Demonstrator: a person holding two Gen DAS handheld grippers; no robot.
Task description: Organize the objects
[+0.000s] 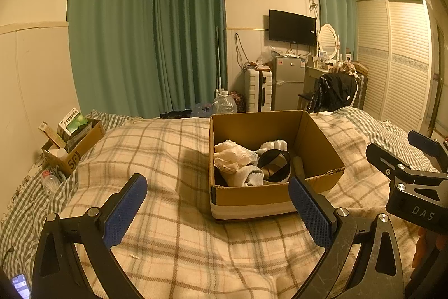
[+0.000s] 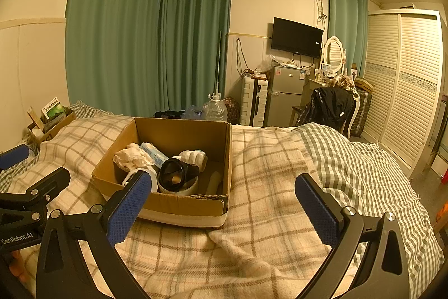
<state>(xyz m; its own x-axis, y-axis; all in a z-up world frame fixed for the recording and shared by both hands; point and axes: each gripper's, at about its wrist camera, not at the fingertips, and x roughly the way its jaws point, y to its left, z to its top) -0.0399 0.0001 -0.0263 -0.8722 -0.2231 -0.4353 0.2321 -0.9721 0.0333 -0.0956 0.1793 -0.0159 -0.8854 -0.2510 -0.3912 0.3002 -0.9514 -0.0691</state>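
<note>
Cardboard box (image 1: 268, 195) sits on the plaid blanket (image 1: 168, 164) on the bed, around 12 o'clock from the left gripper (image 1: 218, 210) and 11 o'clock from the right gripper (image 2: 224, 210); both sets of fingers are spread wide, gripping nothing; inside the box are crumpled cream cloth (image 1: 231, 156), white socks (image 2: 193, 156) and a black-and-white ring thing (image 2: 175, 177).

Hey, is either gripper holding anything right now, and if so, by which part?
Nothing is held. The left gripper and right gripper are both open and empty above the blanket, short of the cardboard box.
</note>
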